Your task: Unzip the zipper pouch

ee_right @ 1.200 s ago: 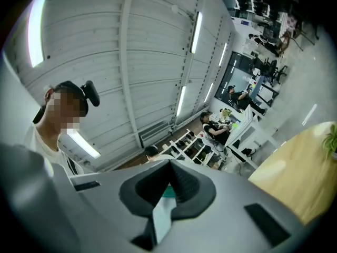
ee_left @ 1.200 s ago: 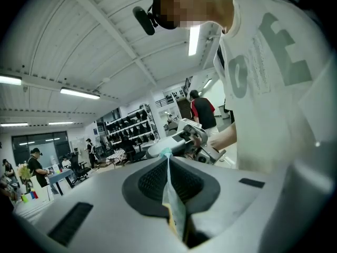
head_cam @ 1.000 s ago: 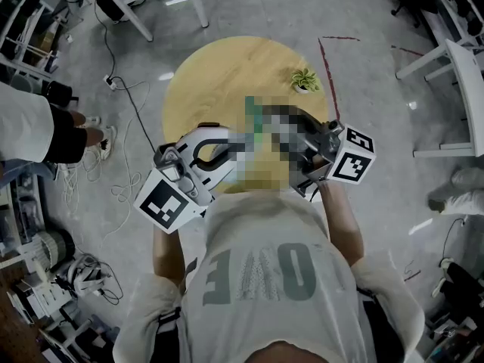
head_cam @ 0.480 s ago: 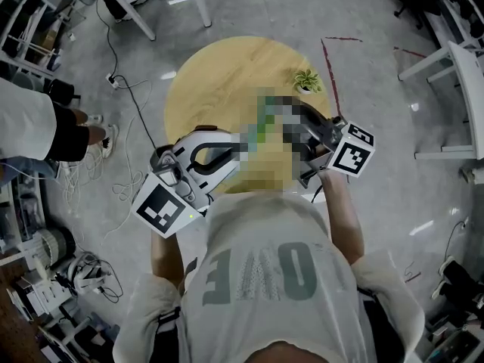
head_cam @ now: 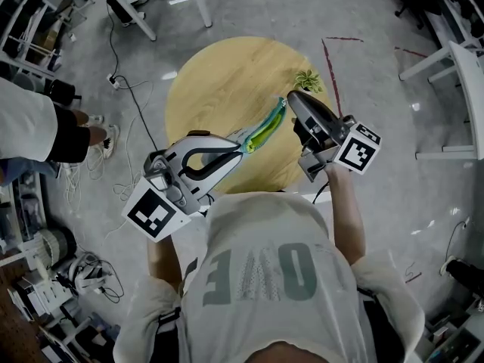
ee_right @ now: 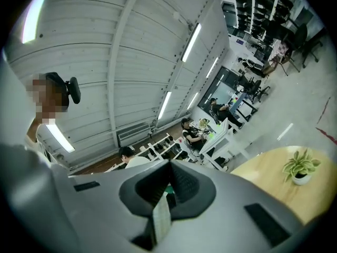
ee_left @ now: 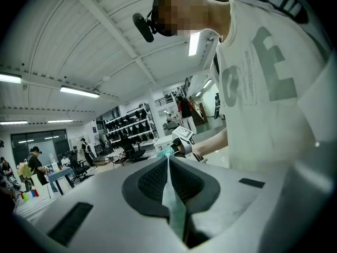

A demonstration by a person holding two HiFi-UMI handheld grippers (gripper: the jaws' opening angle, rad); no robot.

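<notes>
Over the round wooden counter (head_cam: 219,74) the green zipper pouch (head_cam: 262,130) is strung out in the air between both grippers. The left gripper (head_cam: 241,144) has its jaws pressed together on the pouch's near end, with pale green fabric pinched between the dark pads. The right gripper (head_cam: 290,97) is clamped the same way on the far end; can't tell if that's the zipper pull. A small potted plant (head_cam: 306,80) sits near the counter's edge.
</notes>
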